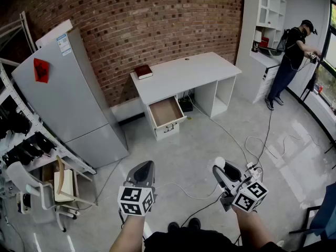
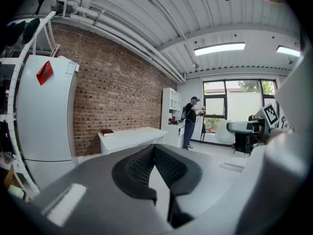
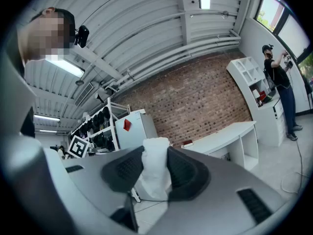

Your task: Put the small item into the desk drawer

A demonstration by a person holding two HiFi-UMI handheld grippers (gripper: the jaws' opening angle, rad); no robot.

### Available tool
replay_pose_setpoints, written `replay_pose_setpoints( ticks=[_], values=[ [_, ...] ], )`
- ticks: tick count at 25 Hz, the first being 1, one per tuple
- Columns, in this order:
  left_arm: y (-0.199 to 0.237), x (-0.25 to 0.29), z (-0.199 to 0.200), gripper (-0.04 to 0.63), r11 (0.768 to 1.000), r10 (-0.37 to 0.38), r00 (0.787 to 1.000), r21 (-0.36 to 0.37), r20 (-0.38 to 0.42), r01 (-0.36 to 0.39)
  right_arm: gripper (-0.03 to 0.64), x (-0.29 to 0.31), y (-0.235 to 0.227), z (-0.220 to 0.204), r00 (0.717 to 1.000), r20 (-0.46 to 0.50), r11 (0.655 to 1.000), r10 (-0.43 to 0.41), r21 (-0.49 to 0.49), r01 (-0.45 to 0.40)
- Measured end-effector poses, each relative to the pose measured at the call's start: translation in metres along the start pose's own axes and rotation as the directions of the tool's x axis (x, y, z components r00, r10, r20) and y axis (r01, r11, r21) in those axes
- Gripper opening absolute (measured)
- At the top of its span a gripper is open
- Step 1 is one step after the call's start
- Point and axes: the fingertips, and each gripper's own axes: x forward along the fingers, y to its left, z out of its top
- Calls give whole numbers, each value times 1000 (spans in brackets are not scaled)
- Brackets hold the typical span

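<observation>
The white desk (image 1: 184, 72) stands against the brick wall, far ahead of me across the floor. Its low drawer (image 1: 166, 112) is pulled out and looks empty. My right gripper (image 1: 220, 167) is at the lower right of the head view, shut on a small white item (image 1: 219, 162). In the right gripper view that white item (image 3: 155, 170) sits pinched between the dark pads of the right gripper (image 3: 155, 166), with the desk (image 3: 230, 133) beyond. My left gripper (image 1: 146, 166) is at the lower middle, with its jaws (image 2: 154, 148) closed together and nothing between them.
A dark red book (image 1: 143, 71) lies on the desk's left end. A grey fridge (image 1: 73, 98) stands at the left, beside a rack and a chair (image 1: 58, 188). Cables (image 1: 257, 146) trail over the floor. A person (image 1: 291, 56) stands by the white shelf unit at the right.
</observation>
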Motion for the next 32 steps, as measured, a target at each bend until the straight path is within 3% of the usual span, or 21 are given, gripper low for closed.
replay_pose_setpoints(
  ticks=[9, 12, 20, 32],
  values=[
    [-19, 32, -1, 9, 1000, 8, 1000, -10, -16, -8, 140, -4, -28, 8, 999, -33, 999, 23, -21, -24],
    [-31, 41, -1, 9, 1000, 3, 1000, -11, -17, -3, 141, -10, -43, 11, 1000, -30, 1000, 8, 17, -8],
    [-59, 63, -1, 9, 1000, -29, 999, -3, -14, 29, 141, -17, -55, 20, 997, 7, 993, 72, 91, -73],
    [-9, 137, 10, 9, 999, -34, 999, -36, 19, 34, 141, 43, -106, 12, 999, -23, 992, 43, 120, -40]
  ],
)
